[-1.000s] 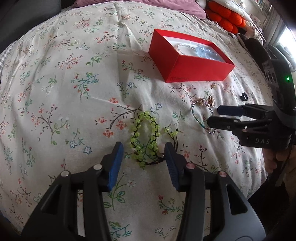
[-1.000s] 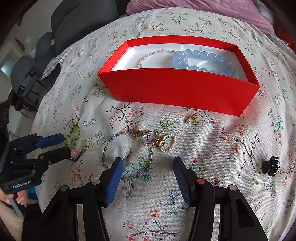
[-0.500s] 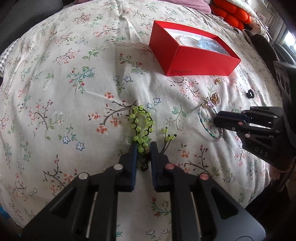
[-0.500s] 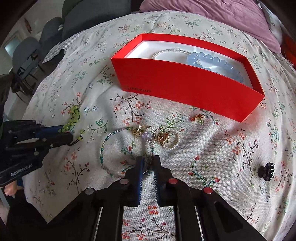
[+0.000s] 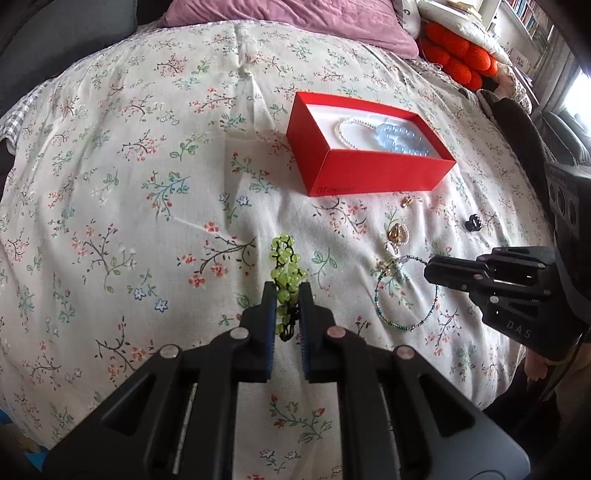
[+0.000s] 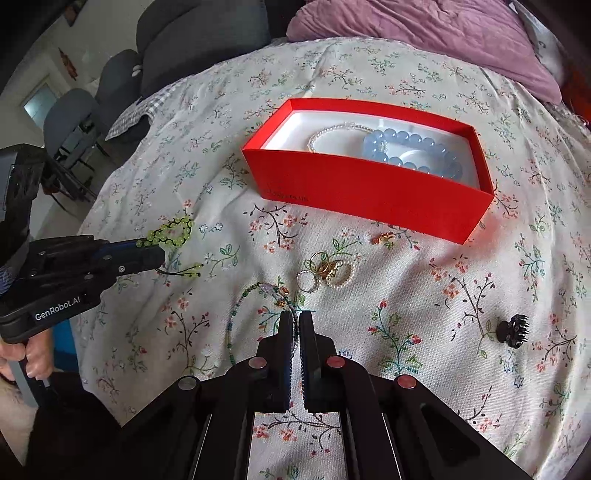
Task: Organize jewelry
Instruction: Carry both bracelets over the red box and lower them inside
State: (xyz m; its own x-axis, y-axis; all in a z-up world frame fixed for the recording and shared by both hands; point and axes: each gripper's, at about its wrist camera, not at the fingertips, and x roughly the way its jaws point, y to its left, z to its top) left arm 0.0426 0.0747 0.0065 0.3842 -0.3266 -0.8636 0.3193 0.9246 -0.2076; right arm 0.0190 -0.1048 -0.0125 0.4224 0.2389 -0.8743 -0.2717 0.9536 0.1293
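Observation:
My left gripper (image 5: pixel 287 295) is shut on a green bead bracelet (image 5: pixel 284 262) and holds it above the floral bedspread; it also shows in the right wrist view (image 6: pixel 173 230). My right gripper (image 6: pixel 295 321) is shut on a thin green beaded necklace (image 6: pixel 236 325), whose loop hangs below it (image 5: pixel 406 295). A red box (image 5: pixel 369 177) lies ahead, holding a pearl bracelet (image 6: pixel 332 133) and a blue bead bracelet (image 6: pixel 413 147). Rings and a small pearl loop (image 6: pixel 325 273) lie on the cloth in front of the box.
A small gold charm (image 6: pixel 384 238) lies near the box front. A black hair claw (image 6: pixel 511 328) lies at the right. Purple pillow (image 6: pixel 424 33) and orange cushion (image 5: pixel 458 55) sit at the bed's far end. Grey chairs (image 6: pixel 122 74) stand beyond the left edge.
Both grippers closed from open, the left on the green bracelet, the right on the necklace. Both have since risen, lifting the jewelry off the bedspread.

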